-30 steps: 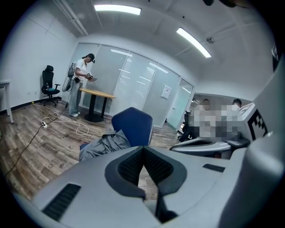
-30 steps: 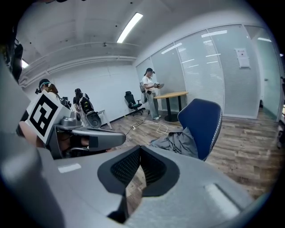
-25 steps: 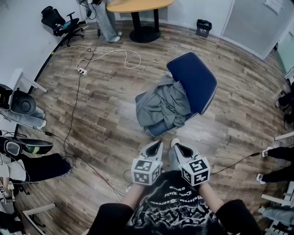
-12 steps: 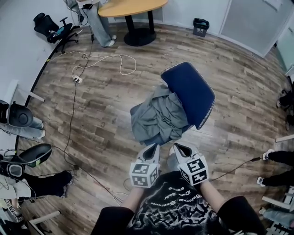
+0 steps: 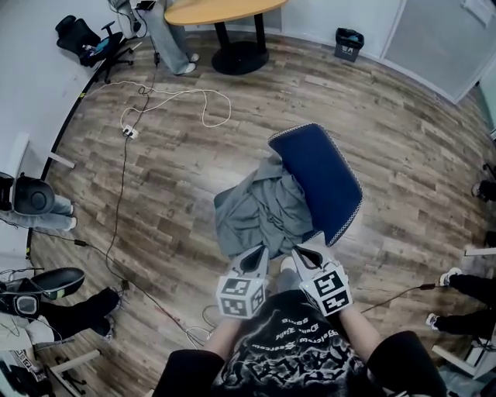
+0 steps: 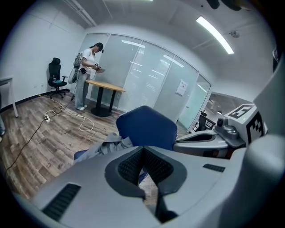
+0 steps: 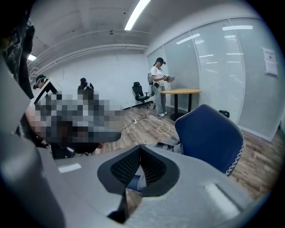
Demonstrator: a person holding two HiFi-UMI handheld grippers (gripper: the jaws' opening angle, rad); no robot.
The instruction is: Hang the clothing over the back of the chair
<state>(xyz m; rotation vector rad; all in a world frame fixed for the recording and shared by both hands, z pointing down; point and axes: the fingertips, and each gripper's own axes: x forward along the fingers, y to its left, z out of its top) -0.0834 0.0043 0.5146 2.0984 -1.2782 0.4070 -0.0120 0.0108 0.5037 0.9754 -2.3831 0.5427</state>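
Note:
A blue chair stands just ahead of me, its back point(image 5: 318, 180) to the right of its seat. A grey garment point(image 5: 260, 209) lies crumpled on the seat, one fold leaning against the back. My left gripper point(image 5: 259, 253) is shut and empty, just short of the garment's near edge. My right gripper point(image 5: 303, 252) is also shut and empty, beside the chair back's lower corner. In the left gripper view the chair back point(image 6: 147, 128) and the garment point(image 6: 106, 147) rise beyond the closed left gripper point(image 6: 143, 148). In the right gripper view the chair back point(image 7: 209, 133) stands right of the closed right gripper point(image 7: 140, 150).
A white cable point(image 5: 178, 97) and a dark cord point(image 5: 116, 209) run over the wood floor at the left. A round table point(image 5: 225, 9), a standing person point(image 5: 167, 39), a black office chair point(image 5: 85, 39) and a bin point(image 5: 350, 43) are at the far side. Seated people's legs point(image 5: 74, 310) line the left edge.
Both grippers have moved forward towards the chair, still shut. In the head view the chair and garment have come nearer, and the garment's edge now lies right at the fingertips.

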